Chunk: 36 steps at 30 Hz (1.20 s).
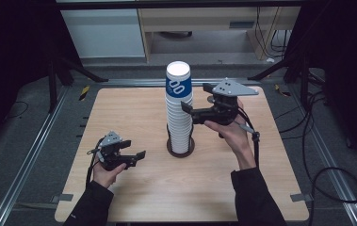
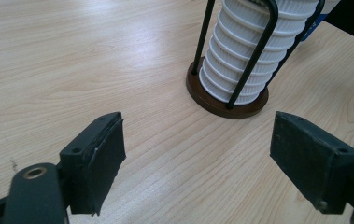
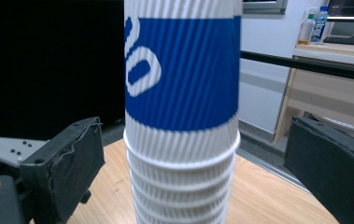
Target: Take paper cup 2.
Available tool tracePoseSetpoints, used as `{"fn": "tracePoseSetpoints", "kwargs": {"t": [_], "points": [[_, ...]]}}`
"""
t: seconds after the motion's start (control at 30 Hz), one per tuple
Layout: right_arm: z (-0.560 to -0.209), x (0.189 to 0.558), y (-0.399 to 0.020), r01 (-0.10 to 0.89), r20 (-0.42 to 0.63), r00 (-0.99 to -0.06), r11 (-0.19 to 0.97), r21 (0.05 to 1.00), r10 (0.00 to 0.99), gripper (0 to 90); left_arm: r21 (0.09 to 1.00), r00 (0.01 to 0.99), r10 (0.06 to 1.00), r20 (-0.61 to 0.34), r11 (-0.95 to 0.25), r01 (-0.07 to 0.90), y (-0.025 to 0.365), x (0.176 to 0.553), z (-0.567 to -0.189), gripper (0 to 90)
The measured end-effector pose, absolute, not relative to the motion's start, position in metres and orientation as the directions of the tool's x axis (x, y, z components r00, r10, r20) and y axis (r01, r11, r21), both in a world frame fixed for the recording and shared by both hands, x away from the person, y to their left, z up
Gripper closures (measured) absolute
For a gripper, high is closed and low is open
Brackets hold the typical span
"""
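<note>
Wooden table (image 1: 133,113) is your work surface, mostly bare, so the cup job has room on both sides. Mid-table stands the stack of paper cups (image 1: 179,117), ribbed white cups nested upside down. It's upright because it sits in a cup holder (image 2: 226,100), a round dark base with black wire uprights hugging the lower cups. The top cup (image 3: 181,70) with the blue band rides well above those wires, so that's the free one to take.

Your right gripper (image 1: 190,109) is raised to the upper part of the stack, coming in level from the right. Its jaws stand wide, one on each side of the blue-banded cup with a gap on both sides. The pads aren't pressing, nothing held. My read: you're lined up at that height to pinch the top cup.

Your left gripper (image 1: 136,157) rests low near the table's left front, aimed at the holder's base. Jaws spread wide, empty, well apart from the holder. Probably parked to keep clear, or ready to steady the base.
</note>
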State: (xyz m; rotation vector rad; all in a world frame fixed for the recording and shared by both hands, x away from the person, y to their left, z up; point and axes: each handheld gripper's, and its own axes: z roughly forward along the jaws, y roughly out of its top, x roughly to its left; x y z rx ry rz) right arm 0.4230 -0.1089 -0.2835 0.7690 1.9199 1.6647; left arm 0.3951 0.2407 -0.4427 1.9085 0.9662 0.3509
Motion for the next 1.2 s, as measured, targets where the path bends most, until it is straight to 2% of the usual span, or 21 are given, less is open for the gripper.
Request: {"fn": "tracePoseSetpoints", "kwargs": {"t": [0.6, 1.2], "points": [[-0.28, 0.456, -0.072, 0.115, 0.058, -0.717, 0.036, 0.993, 0.695, 6.0, 0.84, 0.656, 0.739, -0.155, -0.252, 0.482, 0.24, 0.396, -0.445, 17.3], [-0.281, 0.462, -0.061, 0.13, 0.04, -0.721, 0.078, 0.988, 0.692, 18.2, 0.838, 0.658, 0.736, -0.163, -0.248, 0.486, 0.24, 0.396, -0.445, 17.2]]}}
